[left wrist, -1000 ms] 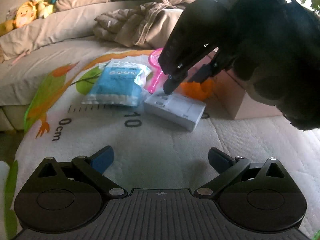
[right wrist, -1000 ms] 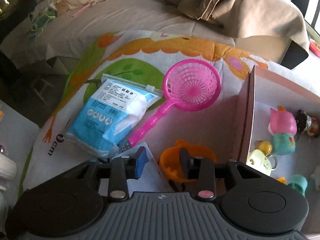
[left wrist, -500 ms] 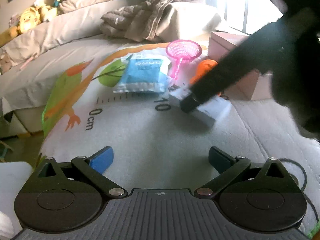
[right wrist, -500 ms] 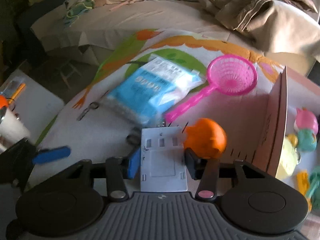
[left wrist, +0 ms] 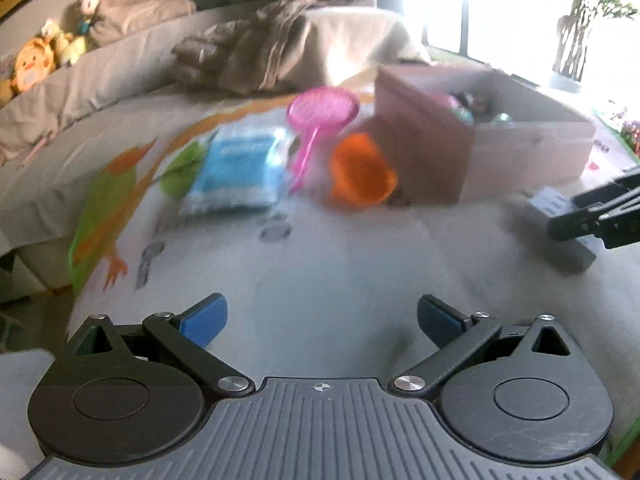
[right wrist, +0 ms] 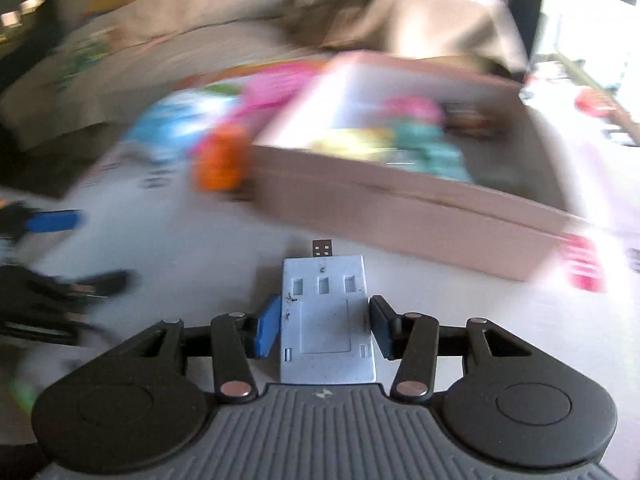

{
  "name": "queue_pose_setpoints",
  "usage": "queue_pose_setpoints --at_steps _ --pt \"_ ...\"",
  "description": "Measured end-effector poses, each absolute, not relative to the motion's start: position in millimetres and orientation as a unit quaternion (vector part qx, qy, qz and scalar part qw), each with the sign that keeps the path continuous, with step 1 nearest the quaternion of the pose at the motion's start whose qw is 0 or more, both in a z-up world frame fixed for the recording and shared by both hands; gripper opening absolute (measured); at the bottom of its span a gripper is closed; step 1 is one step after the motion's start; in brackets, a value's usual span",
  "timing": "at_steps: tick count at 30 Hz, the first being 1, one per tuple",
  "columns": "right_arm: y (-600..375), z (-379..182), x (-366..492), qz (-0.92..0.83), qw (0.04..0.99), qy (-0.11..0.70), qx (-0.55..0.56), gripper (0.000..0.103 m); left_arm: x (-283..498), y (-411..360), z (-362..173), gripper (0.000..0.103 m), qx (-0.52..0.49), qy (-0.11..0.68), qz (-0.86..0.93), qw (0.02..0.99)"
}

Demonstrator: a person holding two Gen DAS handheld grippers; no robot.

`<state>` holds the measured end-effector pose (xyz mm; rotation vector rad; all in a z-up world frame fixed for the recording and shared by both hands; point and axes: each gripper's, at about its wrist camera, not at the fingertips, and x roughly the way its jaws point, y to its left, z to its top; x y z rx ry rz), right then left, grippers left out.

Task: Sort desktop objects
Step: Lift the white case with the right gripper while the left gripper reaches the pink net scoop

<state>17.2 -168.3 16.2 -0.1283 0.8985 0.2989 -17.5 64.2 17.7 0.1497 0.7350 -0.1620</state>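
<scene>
White adapter [right wrist: 327, 320] sits between the pads of the right gripper [right wrist: 325, 328], jaws part-open after just widening, both pads at its sides; held or merely bracketed, cannot tell. Just short of the pink box [right wrist: 400, 208]. Left gripper [left wrist: 320, 320] wide open, empty. Step: carrying toward the box. Next: over the near wall, then release among the 2 or more toys [right wrist: 412, 120].

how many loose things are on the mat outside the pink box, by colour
pink: 1, toy sieve
orange: 1, toy cup
blue: 1, packet
white: 1, flat plastic device, held between the right gripper pads
total: 4
The toys inside the box are too blurred to count.
</scene>
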Motion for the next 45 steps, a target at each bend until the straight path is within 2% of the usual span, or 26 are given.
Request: queue_pose_setpoints --at_steps 6,7,8,9,17,21,23,27,34,35,36,37,38,43,45 --pt "-222.2 16.3 10.9 0.079 0.918 0.389 0.009 0.070 10.4 47.3 38.1 0.102 0.049 0.301 -0.085 0.949" --pt "-225.8 15.9 8.9 0.069 0.924 0.375 0.014 0.072 17.5 43.4 39.2 0.099 0.049 0.297 -0.086 0.950" --pt "-226.7 15.5 7.9 0.058 0.931 0.360 0.014 0.075 23.8 40.1 39.5 0.089 0.050 0.298 -0.085 0.949" --pt "-227.1 14.7 5.8 0.048 0.938 0.343 0.012 0.077 31.2 37.1 38.9 0.083 0.050 0.303 -0.085 0.948" --pt "-243.6 3.9 13.0 0.022 0.945 0.321 0.050 0.084 82.0 21.2 20.0 0.081 0.041 0.346 -0.073 0.935" --pt "-252.1 -8.2 16.1 0.008 0.942 0.326 0.074 0.087 91.5 23.1 13.8 0.057 0.040 0.359 -0.065 0.930" --pt "-257.2 -10.4 17.4 0.002 0.940 0.328 0.090 0.088 89.2 25.4 13.1 0.052 0.043 0.358 -0.066 0.931" --pt "-262.3 -12.8 16.7 -0.005 0.941 0.321 0.111 0.097 67.6 24.6 18.4 0.043 0.058 0.347 -0.079 0.933" --pt "-260.8 -13.4 16.1 0.002 0.941 0.320 0.112 0.098 1.1 0.2 30.6 0.045 0.075 0.328 -0.210 0.918" --pt "-260.3 -13.2 16.1 0.002 0.941 0.319 0.110 0.098 -4.2 -2.5 32.4 0.059 0.071 0.325 -0.237 0.913" --pt "-259.6 -13.0 15.2 0.002 0.942 0.318 0.109 0.099 -7.3 -3.8 35.5 0.078 0.067 0.320 -0.255 0.910" --pt "-259.4 -12.7 14.0 0.002 0.942 0.316 0.109 0.099 -8.6 -4.8 37.7 0.085 0.066 0.311 -0.257 0.913" --pt "-259.5 -12.3 13.0 0.001 0.943 0.314 0.110 0.099 -7.1 -3.8 42.6 0.088 0.069 0.296 -0.248 0.920" --pt "-260.2 -11.8 12.4 0.001 0.944 0.311 0.113 0.100 39.3 7.3 51.3 0.089 0.076 0.266 -0.114 0.954" --pt "-259.2 -11.5 12.3 0.002 0.944 0.311 0.112 0.101 71.1 12.2 48.0 0.095 0.082 0.262 -0.079 0.958"
